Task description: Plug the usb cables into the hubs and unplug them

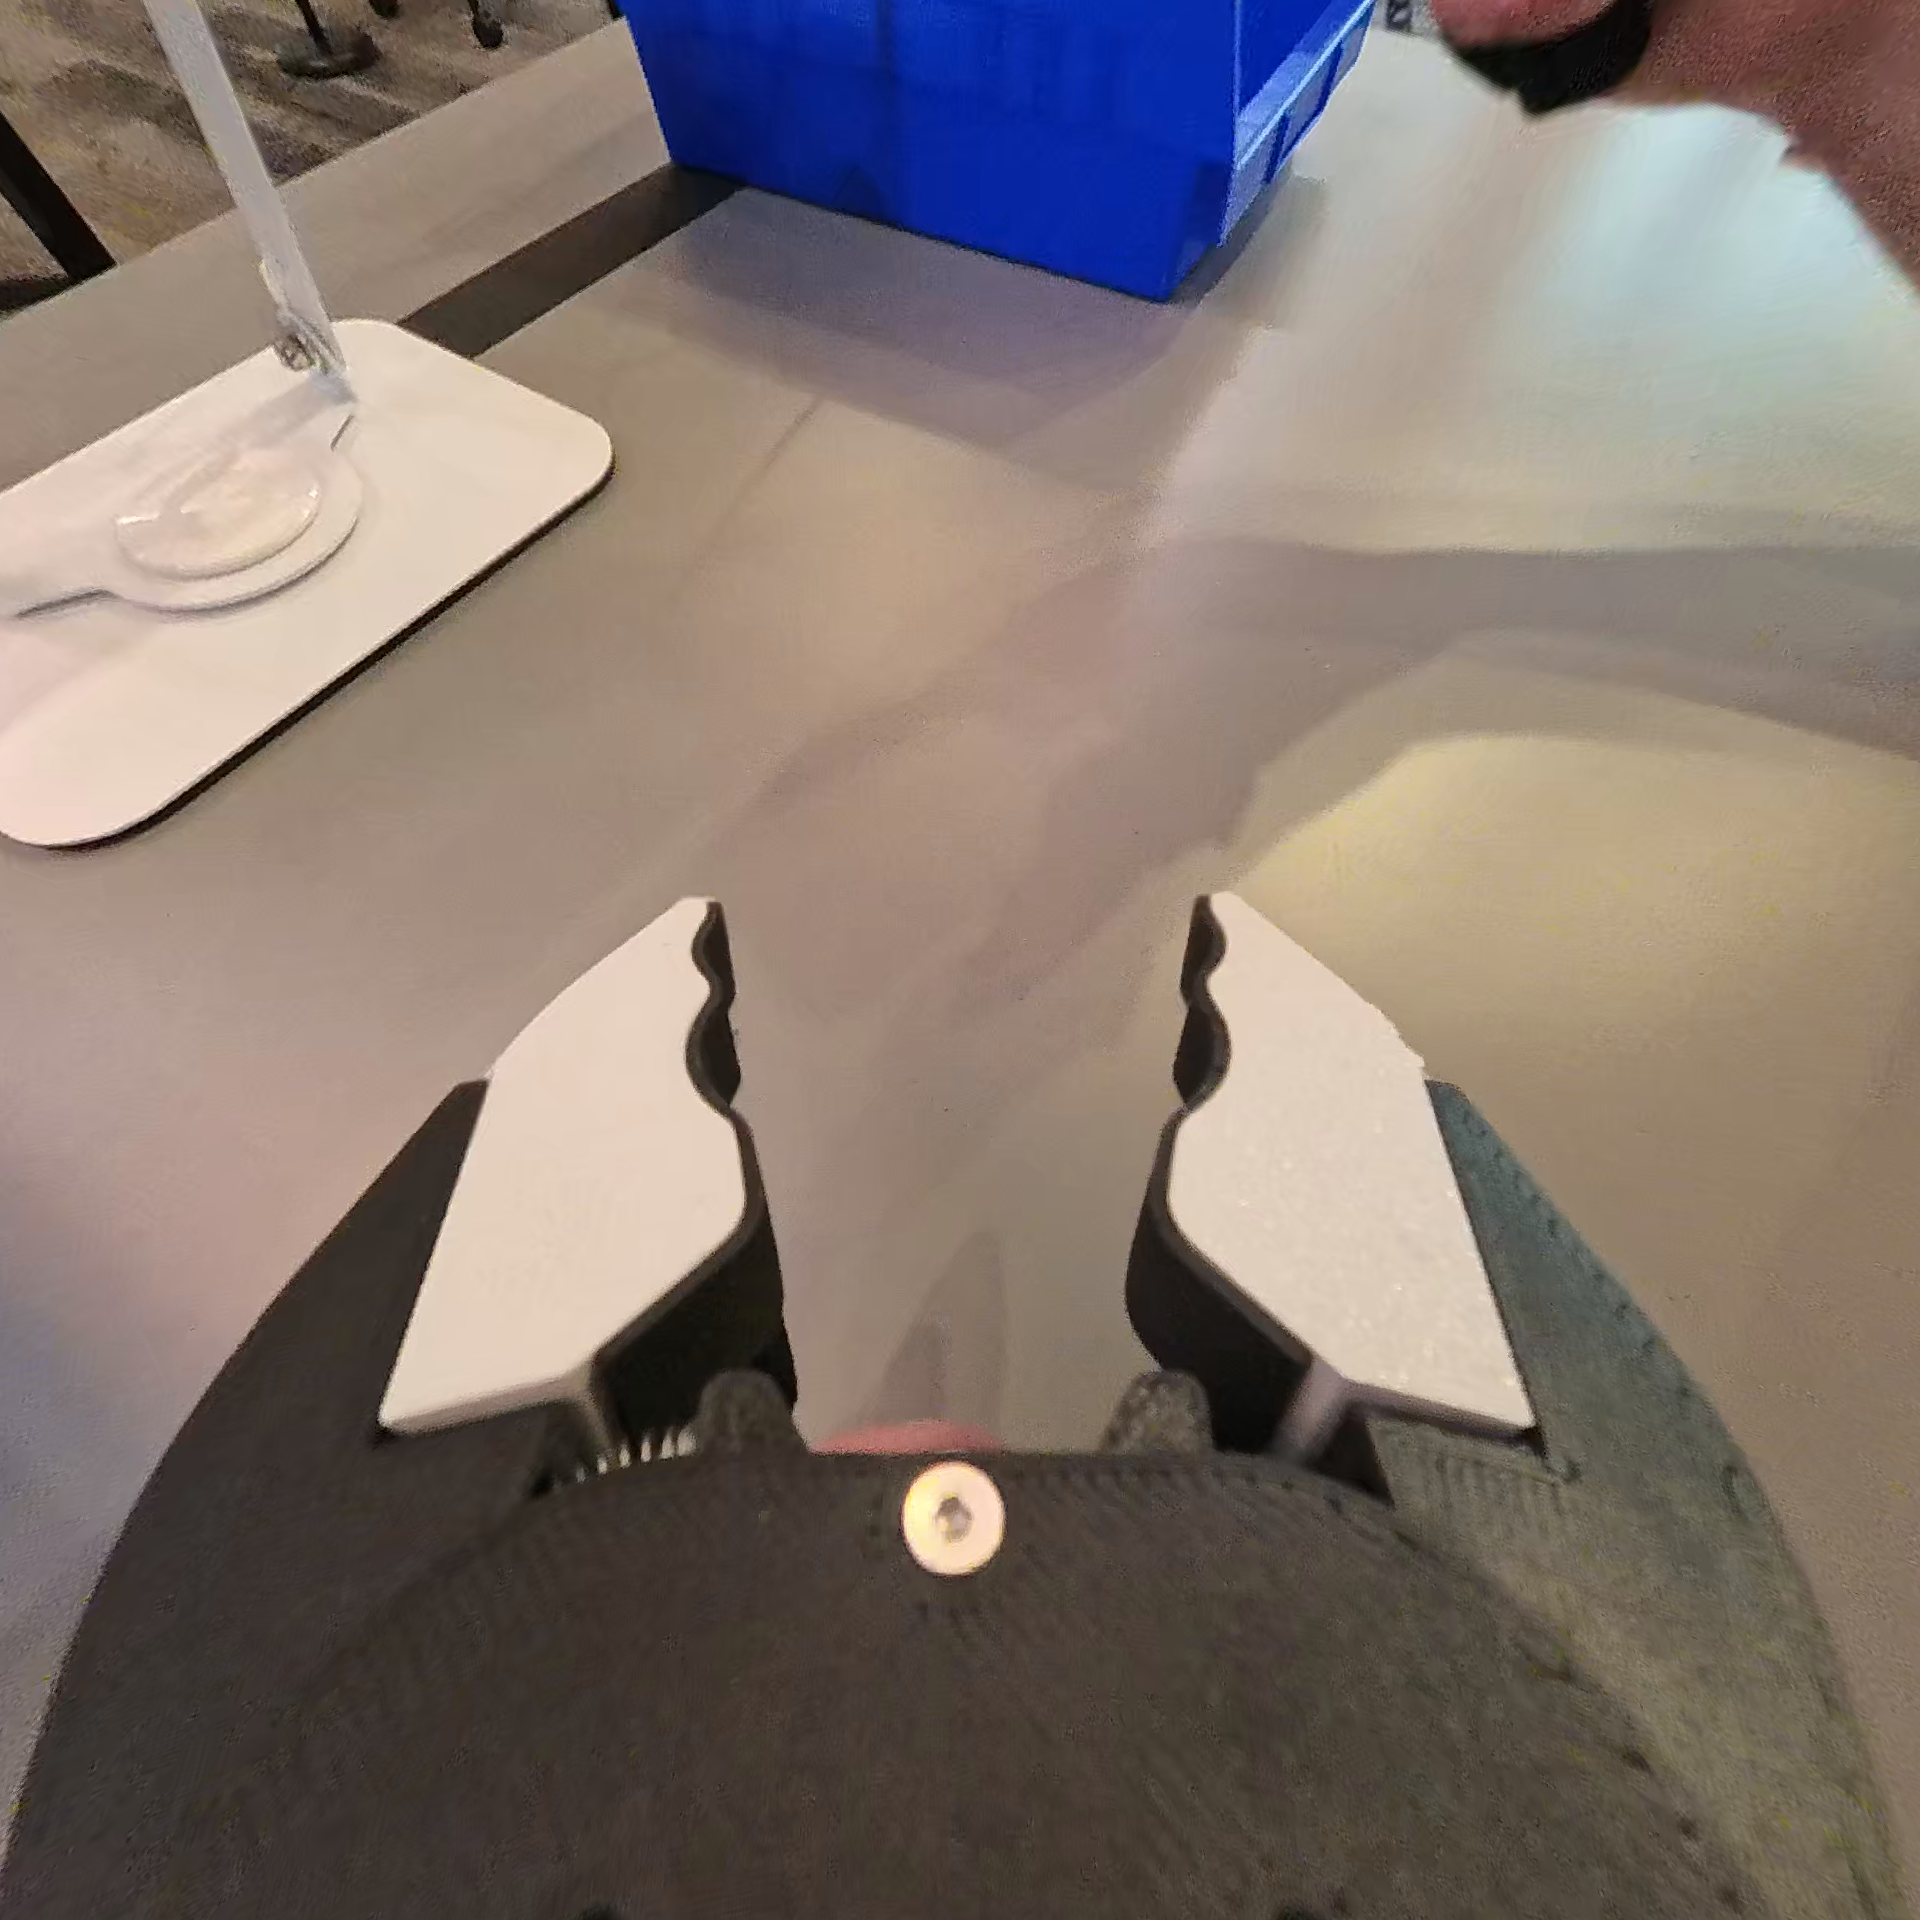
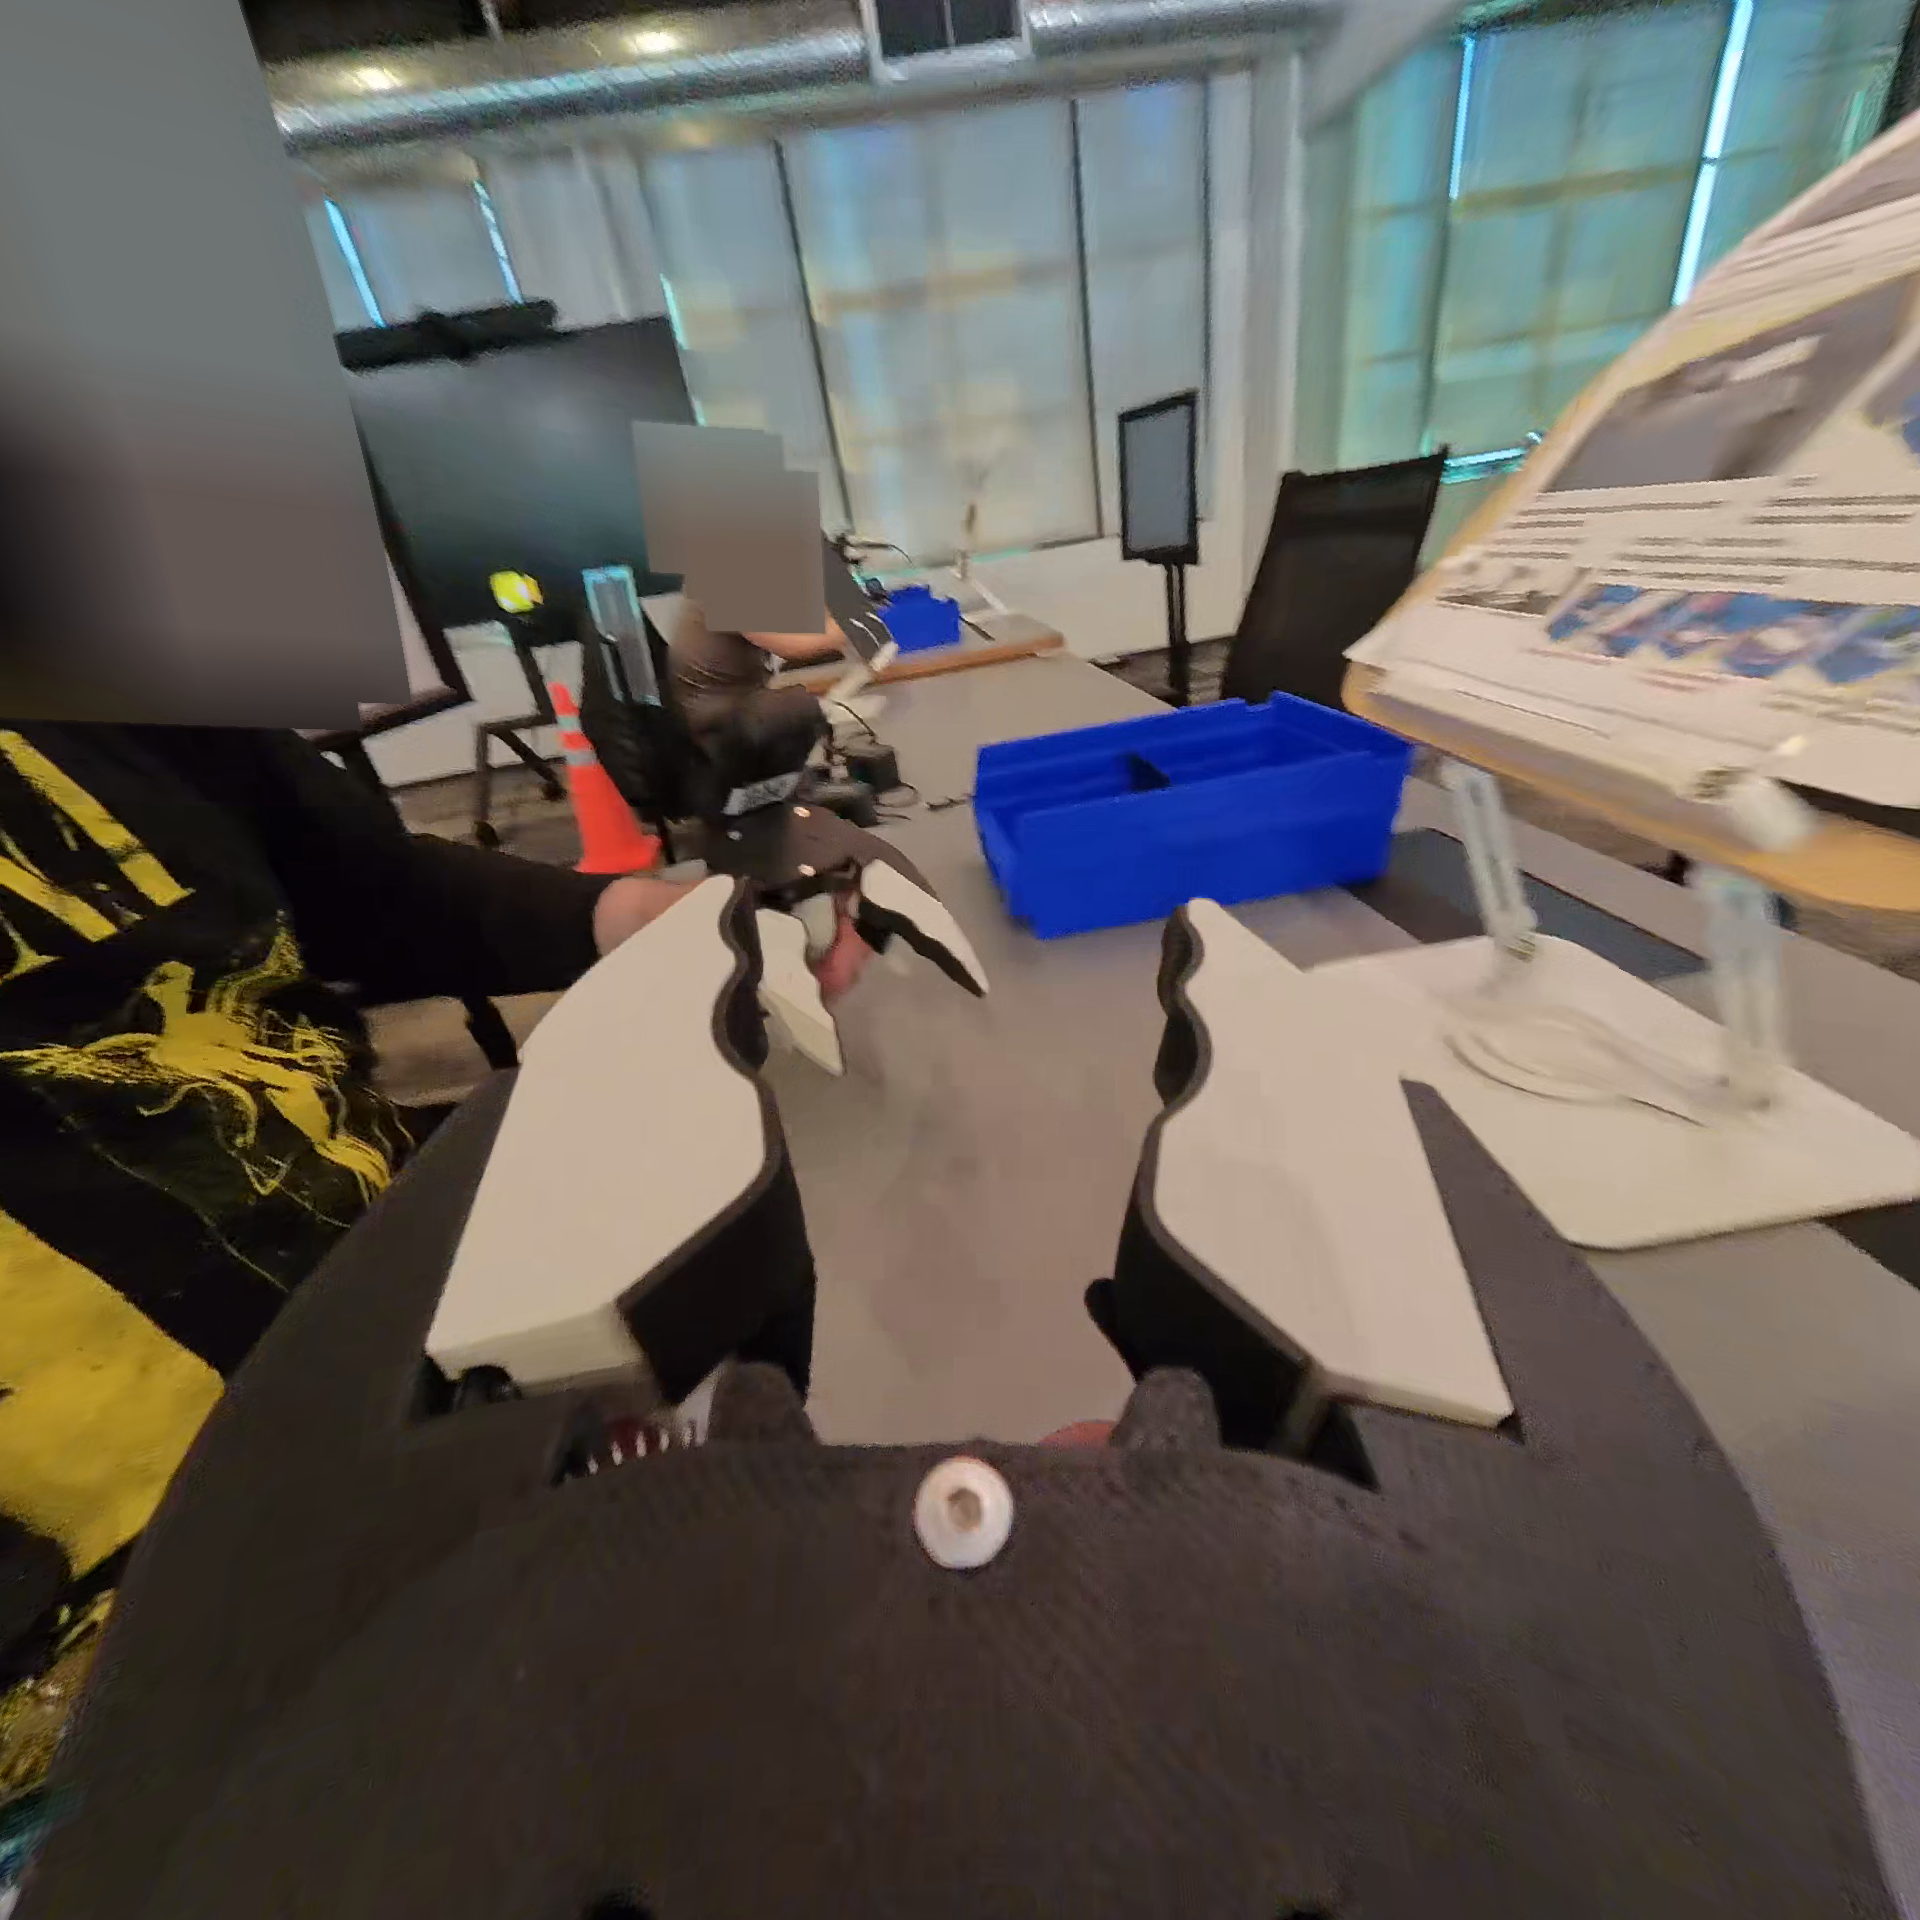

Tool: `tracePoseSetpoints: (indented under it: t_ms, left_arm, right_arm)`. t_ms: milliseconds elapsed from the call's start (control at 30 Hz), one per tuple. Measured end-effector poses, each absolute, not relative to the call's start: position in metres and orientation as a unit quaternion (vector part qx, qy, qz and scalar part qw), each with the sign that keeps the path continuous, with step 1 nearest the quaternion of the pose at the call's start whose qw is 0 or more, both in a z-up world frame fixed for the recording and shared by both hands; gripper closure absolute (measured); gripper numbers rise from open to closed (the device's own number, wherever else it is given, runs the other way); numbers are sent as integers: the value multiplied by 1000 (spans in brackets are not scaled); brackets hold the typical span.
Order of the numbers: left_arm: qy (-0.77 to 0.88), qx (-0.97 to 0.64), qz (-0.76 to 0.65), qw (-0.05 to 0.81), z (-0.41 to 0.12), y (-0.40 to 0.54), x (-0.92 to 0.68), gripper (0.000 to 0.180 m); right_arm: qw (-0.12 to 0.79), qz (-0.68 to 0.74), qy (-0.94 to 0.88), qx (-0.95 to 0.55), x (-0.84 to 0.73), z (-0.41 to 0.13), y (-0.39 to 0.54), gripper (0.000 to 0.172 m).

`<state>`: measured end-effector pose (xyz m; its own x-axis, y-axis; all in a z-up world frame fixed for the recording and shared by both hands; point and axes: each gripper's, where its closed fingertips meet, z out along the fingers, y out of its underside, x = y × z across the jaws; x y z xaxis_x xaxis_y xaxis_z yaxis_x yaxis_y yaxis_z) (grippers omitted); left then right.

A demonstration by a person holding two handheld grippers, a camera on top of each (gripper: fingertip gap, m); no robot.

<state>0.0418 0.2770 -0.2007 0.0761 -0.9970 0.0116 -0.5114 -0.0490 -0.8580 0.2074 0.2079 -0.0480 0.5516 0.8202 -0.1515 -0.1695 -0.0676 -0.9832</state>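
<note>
My left gripper point(image 1: 958, 914) is open and empty, held low over the bare grey table point(image 1: 935, 623). It also shows in the right wrist view point(image 2: 904, 1023), open with nothing between its fingers, held by a hand in a black sleeve. My right gripper point(image 2: 961, 920) is open and empty, raised above the table point(image 2: 956, 1143) and pointing across it. A blue bin point(image 1: 966, 125) stands at the far side of the table; it also shows in the right wrist view point(image 2: 1184, 831). No USB cable or hub shows in either view.
A white stand base point(image 1: 260, 582) with a clear post sits left of the left gripper; it also shows in the right wrist view point(image 2: 1662, 1122), holding a printed board point(image 2: 1683, 582). A hand point(image 1: 1766, 94) is at top right. A seated person point(image 2: 727, 707), chairs and an orange cone point(image 2: 603, 790) are beyond. Across from one pair of fingers to the other is roughly 25 cm.
</note>
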Motion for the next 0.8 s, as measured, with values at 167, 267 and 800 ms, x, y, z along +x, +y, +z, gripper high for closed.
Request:
tracePoseSetpoints:
  t_ms: [167,267,800]
  left_arm:
    - [586,-629,-353,369,-191,267,47,98]
    - [588,-620,-359,376,-187,261,49,101]
    - [587,-587,-369,418,-168,244,60,102]
  right_arm:
    - [637,439,-266,-576,167,-56,199,97]
    - [634,458,-281,-556,146,-62,193,113]
    - [654,478,-323,-489,106,-61,169,105]
